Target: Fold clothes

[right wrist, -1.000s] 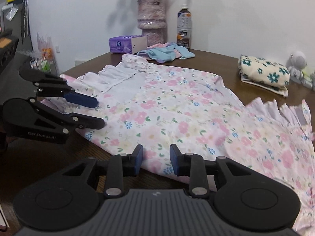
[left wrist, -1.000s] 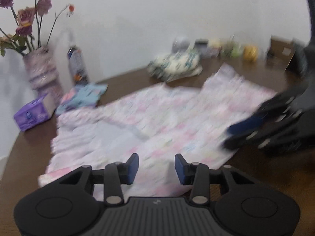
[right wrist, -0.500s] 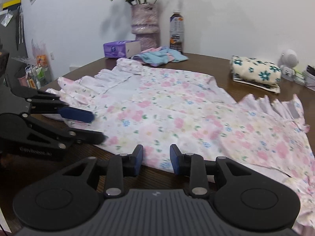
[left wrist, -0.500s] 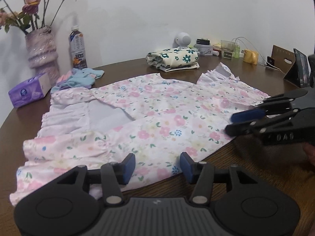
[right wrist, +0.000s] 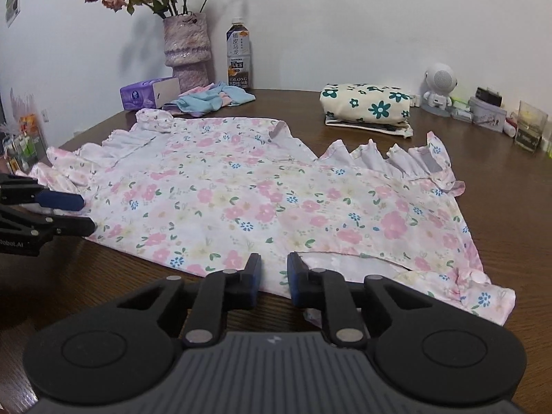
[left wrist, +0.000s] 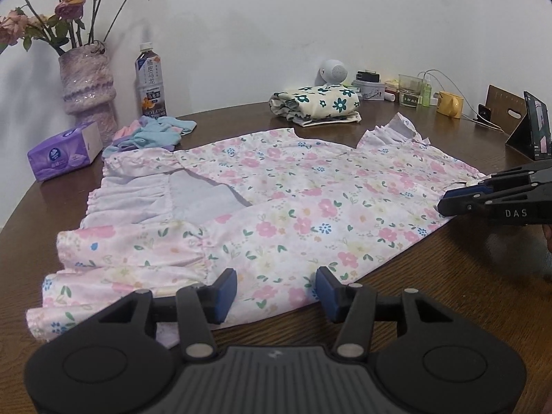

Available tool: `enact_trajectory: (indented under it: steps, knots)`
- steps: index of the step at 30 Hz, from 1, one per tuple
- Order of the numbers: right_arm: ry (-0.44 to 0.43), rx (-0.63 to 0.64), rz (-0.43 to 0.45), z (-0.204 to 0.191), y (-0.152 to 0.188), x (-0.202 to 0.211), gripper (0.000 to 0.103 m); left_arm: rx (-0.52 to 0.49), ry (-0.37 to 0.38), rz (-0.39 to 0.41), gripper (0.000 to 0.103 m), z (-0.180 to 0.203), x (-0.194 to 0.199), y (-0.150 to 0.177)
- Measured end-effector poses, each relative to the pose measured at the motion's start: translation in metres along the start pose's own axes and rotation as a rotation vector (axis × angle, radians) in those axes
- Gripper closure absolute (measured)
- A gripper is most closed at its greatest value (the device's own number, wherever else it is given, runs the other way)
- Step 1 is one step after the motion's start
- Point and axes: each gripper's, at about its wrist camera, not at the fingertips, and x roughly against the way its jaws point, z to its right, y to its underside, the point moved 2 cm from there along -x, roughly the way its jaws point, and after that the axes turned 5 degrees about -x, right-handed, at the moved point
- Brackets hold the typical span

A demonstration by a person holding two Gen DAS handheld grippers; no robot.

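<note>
we see the dress point(left wrist: 276, 207) spread on the table point(left wrist: 465, 293), our grippers at its near edge; behind it lie a folded garment point(left wrist: 315, 103), bottle point(left wrist: 150, 82), vase point(left wrist: 86, 86), tissue box point(left wrist: 65, 153).

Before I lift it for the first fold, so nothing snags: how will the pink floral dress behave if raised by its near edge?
The thin pink floral dress lies flat with soft ruffles, so it will probably drape limply and sag between grips. It looks light, and may well slide on the smooth wooden table.

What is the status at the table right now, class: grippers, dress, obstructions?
Left gripper jaws open, right gripper jaws open, both at near hem. Floral dress spread flat, unfolded. Socks and folded cloth beyond it, clear.
</note>
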Motion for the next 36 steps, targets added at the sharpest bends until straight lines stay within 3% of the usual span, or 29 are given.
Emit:
enact_trajectory:
  steps: [5, 7, 10, 15, 20, 23, 31, 36]
  knots:
    - [-0.057, -0.011, 0.041, -0.013, -0.006, 0.008, 0.085, -0.003, -0.002, 0.001, 0.053, 0.001, 0.001, 0.000]
    - [-0.095, 0.026, 0.058, -0.028, -0.011, 0.010, 0.079, -0.003, -0.003, 0.001, 0.053, 0.001, 0.001, 0.000]
    - [-0.133, 0.087, 0.038, -0.050, -0.014, 0.000, 0.078, -0.003, -0.004, 0.001, 0.053, 0.001, 0.001, 0.000]
    - [-0.116, 0.092, -0.015, -0.055, -0.010, -0.018, 0.076, 0.005, -0.007, 0.003, 0.053, 0.000, 0.001, 0.000]
    - [-0.113, 0.083, -0.014, -0.051, -0.009, -0.018, 0.075, 0.044, -0.035, 0.011, 0.063, -0.010, 0.009, 0.005]
    - [-0.111, 0.077, -0.013, -0.048, -0.008, -0.018, 0.075, 0.054, -0.067, 0.014, 0.071, -0.017, 0.018, 0.011]
    - [-0.110, 0.077, -0.012, -0.048, -0.008, -0.019, 0.075, 0.193, -0.167, -0.002, 0.070, -0.062, 0.040, 0.032]
    - [-0.110, 0.077, -0.012, -0.048, -0.008, -0.019, 0.075, 0.219, -0.234, -0.021, 0.070, -0.077, 0.048, 0.038]
